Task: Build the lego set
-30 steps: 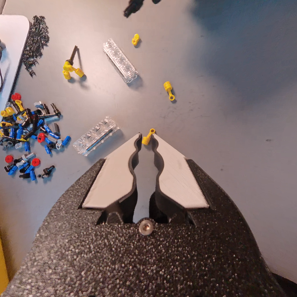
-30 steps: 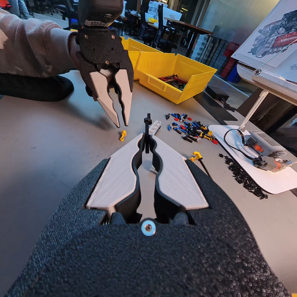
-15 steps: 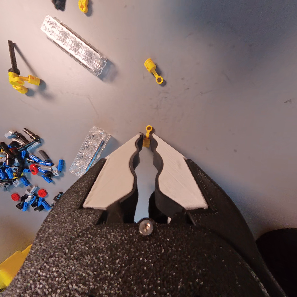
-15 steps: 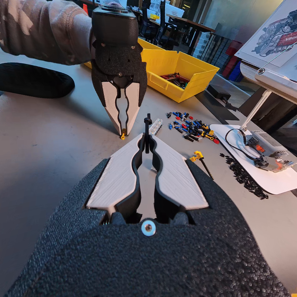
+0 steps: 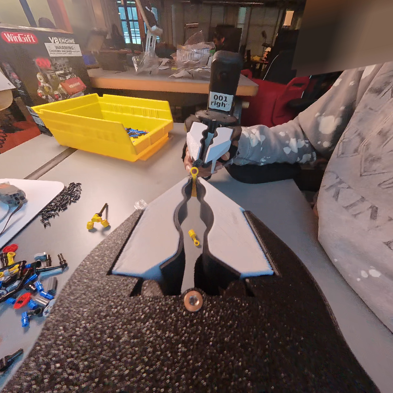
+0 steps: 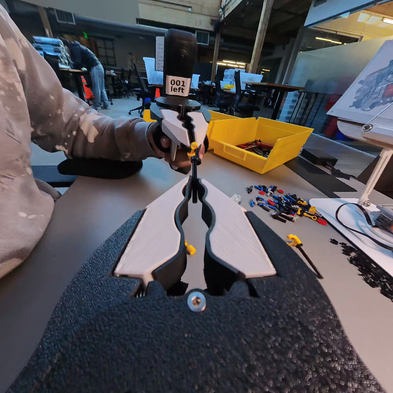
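My left gripper (image 5: 193, 180) is shut on a small yellow piston piece (image 5: 194, 171), whose ring end sticks out past the tips. It is held above the grey table (image 5: 127, 182). My right gripper (image 6: 194, 180) is shut on a thin black axle (image 6: 194, 168) that points upward. The two grippers face each other tip to tip. The left gripper shows in the right wrist view (image 6: 191, 146) with the yellow piston (image 6: 193, 147) right at the axle's top end. The right gripper shows in the left wrist view (image 5: 202, 164). I cannot tell whether ring and axle touch.
A second yellow piston (image 5: 193, 237) lies on the table below the grippers. A yellow-and-black axle assembly (image 6: 302, 253), a pile of small coloured parts (image 6: 282, 206), a heap of black pieces (image 6: 370, 268), a white board with a motor (image 6: 340, 217) and yellow bins (image 6: 265, 144) stand around. Spacing between my two grippers at the tips: around 5 cm.
My left gripper closed on the yellow piston, lifted it off the table and swung up to face the right gripper. The right gripper kept the black axle and tilted up slightly.
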Tool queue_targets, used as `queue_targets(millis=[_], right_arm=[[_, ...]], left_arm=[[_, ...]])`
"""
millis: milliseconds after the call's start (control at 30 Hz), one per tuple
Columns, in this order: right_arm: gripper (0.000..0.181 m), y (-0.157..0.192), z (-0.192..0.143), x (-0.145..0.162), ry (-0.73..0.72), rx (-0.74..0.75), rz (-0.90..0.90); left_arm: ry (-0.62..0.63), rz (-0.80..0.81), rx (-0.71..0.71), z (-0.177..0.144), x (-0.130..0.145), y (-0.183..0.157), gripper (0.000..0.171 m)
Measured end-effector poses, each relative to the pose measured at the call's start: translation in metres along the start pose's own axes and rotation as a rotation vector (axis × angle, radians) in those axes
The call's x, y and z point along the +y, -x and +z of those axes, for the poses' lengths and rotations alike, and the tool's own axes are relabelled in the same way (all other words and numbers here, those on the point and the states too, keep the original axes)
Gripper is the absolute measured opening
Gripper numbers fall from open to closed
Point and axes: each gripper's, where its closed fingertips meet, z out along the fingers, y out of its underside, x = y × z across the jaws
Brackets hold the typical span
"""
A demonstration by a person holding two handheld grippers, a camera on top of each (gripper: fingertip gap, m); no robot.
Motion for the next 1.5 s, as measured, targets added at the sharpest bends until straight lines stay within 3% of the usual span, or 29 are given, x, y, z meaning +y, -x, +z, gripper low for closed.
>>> queue_targets(millis=[500, 800, 967, 1433, 1500], right_arm=[[0.004, 0.016, 0.006, 0.001, -0.011, -0.082, 0.031], [0.004, 0.028, 0.003, -0.007, -0.060, -0.201, 0.169], [0.004, 0.035, 0.003, -0.012, -0.085, -0.301, 0.332], [0.004, 0.041, 0.005, -0.017, -0.124, -0.356, 0.415], [0.004, 0.040, 0.004, -0.021, -0.158, -0.362, 0.436]], left_arm=[[0.018, 0.043, 0.040, 0.003, 0.000, -0.015, 0.003], [0.020, 0.094, 0.084, 0.001, -0.003, -0.025, 0.003], [0.023, 0.155, 0.110, 0.000, -0.005, -0.034, 0.003], [0.033, 0.166, 0.106, 0.005, -0.007, -0.040, 0.003], [0.006, 0.150, 0.088, 0.004, -0.011, -0.036, 0.014]])
